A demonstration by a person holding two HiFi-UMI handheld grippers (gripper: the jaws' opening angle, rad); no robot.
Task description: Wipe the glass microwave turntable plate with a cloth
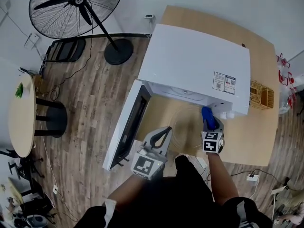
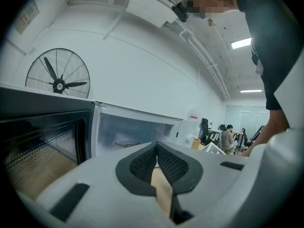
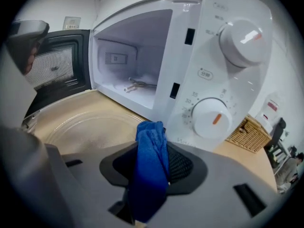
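Cloth (image 3: 150, 144) is pinched in the right gripper (image 3: 153, 158) beside the plate (image 3: 88, 127); left gripper (image 2: 156, 150) is closed empty, so the unheld plate could be shoved sideways.

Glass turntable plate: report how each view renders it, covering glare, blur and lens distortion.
Head view: the clear round glass turntable plate is sharp but faint, nearly vanishing against the tan wooden table, no strong glare. Right gripper view: fisheye curves the plate; pale sheen on its rim, the blue cloth close and slightly soft. Left gripper view: plate not in frame.
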